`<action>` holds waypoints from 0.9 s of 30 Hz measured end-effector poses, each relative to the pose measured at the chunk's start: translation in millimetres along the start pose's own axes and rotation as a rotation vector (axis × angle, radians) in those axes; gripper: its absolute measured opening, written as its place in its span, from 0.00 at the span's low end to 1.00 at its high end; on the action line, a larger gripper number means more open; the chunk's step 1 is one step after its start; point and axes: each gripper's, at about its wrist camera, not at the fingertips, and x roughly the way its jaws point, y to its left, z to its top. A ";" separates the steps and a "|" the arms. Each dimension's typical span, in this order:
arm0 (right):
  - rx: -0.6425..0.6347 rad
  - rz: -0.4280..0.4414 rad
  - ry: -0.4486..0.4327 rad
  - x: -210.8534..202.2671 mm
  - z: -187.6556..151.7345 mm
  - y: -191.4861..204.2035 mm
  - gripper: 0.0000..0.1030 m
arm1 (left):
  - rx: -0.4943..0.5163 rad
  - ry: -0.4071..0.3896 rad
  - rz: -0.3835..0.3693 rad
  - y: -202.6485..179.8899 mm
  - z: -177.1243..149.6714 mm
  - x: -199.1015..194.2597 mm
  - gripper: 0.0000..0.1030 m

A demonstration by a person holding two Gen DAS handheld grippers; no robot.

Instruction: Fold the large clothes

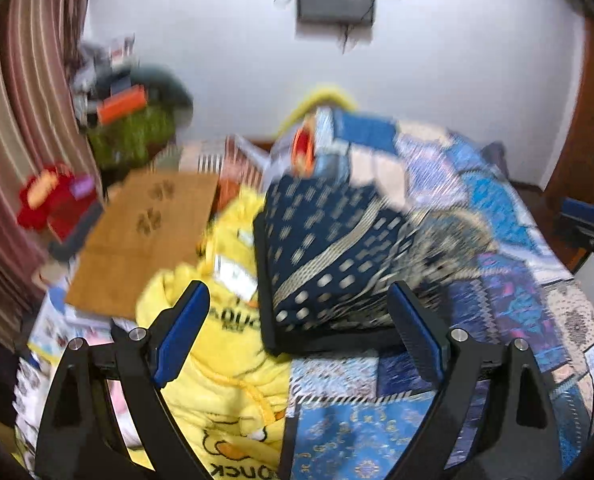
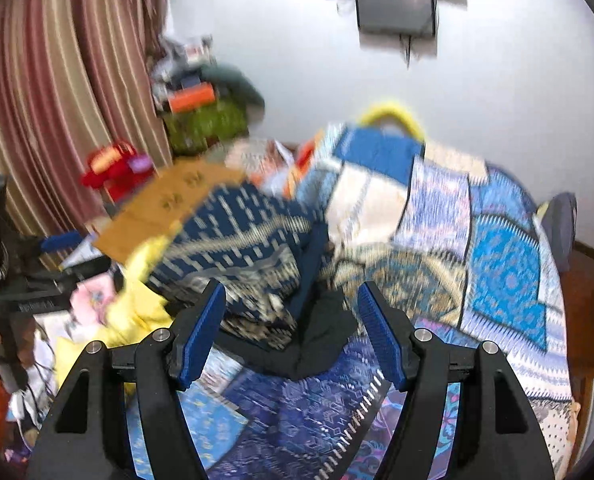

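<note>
While both frames are smeared by motion, the left gripper [image 1: 299, 322] and right gripper [image 2: 291, 322] each stand with jaws apart and nothing between the pads. Just beyond them a navy patterned garment [image 1: 329, 252] lies folded on the blue patchwork bedspread [image 2: 501, 264], beside what seems a yellow duck hoodie [image 1: 225, 392]. Farther off stands a striped curtain [image 1: 25, 128].

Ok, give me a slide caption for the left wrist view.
Left gripper, jaws open and empty, above a folded navy patterned garment on a patchwork bedspread, yellow hoodie alongside.
</note>
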 end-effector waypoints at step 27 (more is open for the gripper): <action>-0.005 -0.075 -0.465 -155.3 -22.3 69.9 0.81 | -0.049 -0.593 0.048 -81.8 -55.3 -225.2 1.00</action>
